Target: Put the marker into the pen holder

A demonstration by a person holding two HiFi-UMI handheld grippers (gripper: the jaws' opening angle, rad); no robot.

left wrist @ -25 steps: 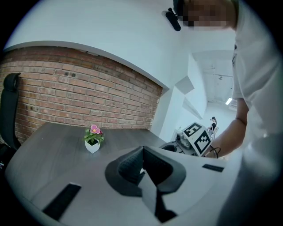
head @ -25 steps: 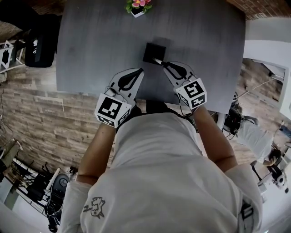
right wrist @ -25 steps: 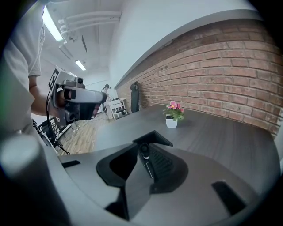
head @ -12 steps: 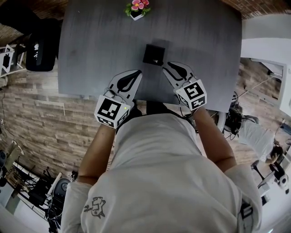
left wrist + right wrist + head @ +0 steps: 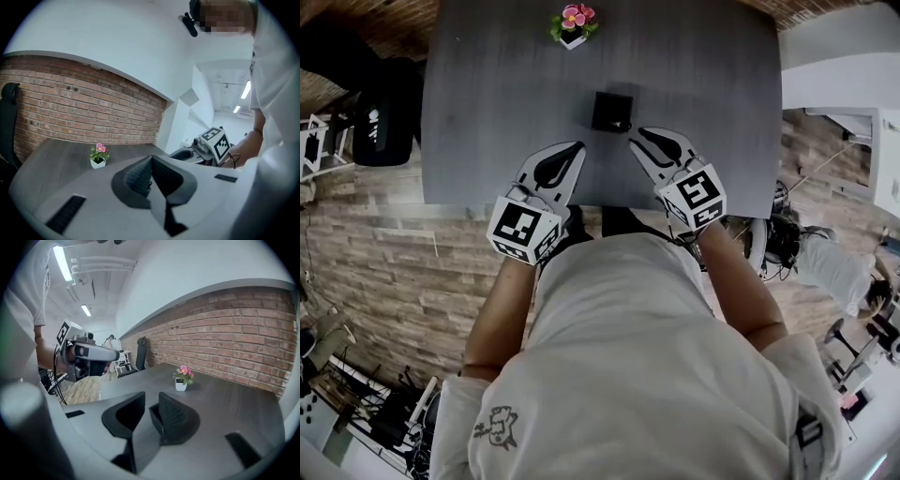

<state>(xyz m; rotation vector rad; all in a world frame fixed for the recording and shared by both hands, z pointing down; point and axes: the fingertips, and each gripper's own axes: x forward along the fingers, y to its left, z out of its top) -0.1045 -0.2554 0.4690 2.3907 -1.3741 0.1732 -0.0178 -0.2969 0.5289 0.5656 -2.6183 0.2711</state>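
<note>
Vs. a sec earlier, the marker [image 5: 622,124] was no longer at the rim in the jaws of the right gripper [image 5: 637,139]. It sat down inside the pen holder [image 5: 609,109], and that gripper had pulled back to just near-right of the holder, apart from it. Its jaws stood apart w/ nothing gripped and were closing; the right gripper view showed a clear gap btwn the pads [image 5: 171,416]. The left gripper [image 5: 577,146] was near-left of the holder, about where it was before, jaws shut tip to tip on nothing, as its own view confirmed. The flower pot [image 5: 573,19] sat well beyond the holder at the far edge of the table [image 5: 487,94], unchanged. Hard to make out: the marker showed only as a small pale speck at the holder's near-right corner, the rest hidden by the holder's walls, so its tilt couldn't be told. In the right gripper view a dark boxy edge peeked out beside one pad, prob. the holder, mostly covered by the jaw. The person's torso [image 5: 628,356] hid part of the table's edge nearest to the holder.
</note>
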